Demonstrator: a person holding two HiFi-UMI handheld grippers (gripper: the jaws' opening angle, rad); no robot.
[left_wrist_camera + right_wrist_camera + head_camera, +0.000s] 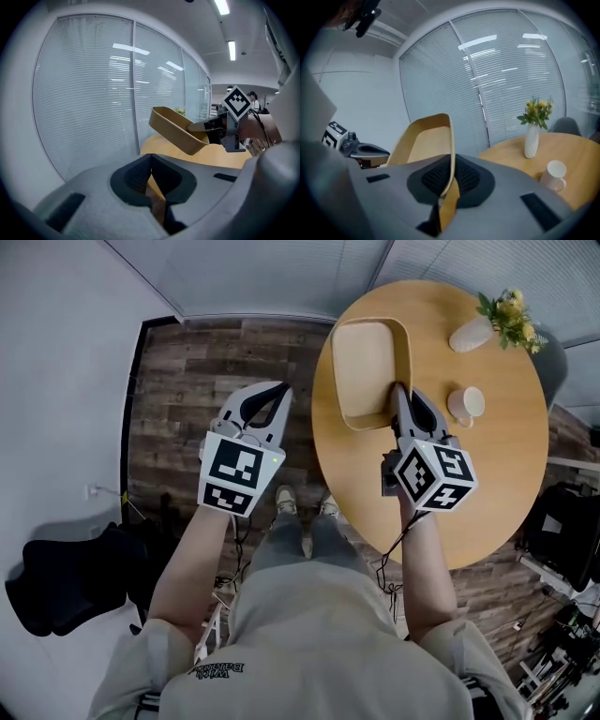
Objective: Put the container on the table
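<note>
- My right tool [399, 397] was clamped on the near rim of the tan container [366, 371], with the thin wall pinched between its jaws.
- The container hung over the round table [487, 493], towards its left edge. The left gripper view showed it clear of the wood and tilted, the end away from the tool raised.
- My left tool [277, 393] was off to the side above the plank floor [187, 381]. Its jaws were together with nothing between them, and it took no part in the job.
- I judged the step in hand to be the lowering: the container was over the table but not yet resting on it.
- As I read it, the next move called for levelling the container and bringing it down until its base sat flat. Only then should the right tool open and back off the rim.
- A white mug [466, 404] stood just to the right of the container, and a vase [472, 334] of yellow flowers stood farther back. The container would need to settle clear of the mug.
- A pinch on one wall gave little hold against swinging, so I thought a slow descent was the safer course.
</note>
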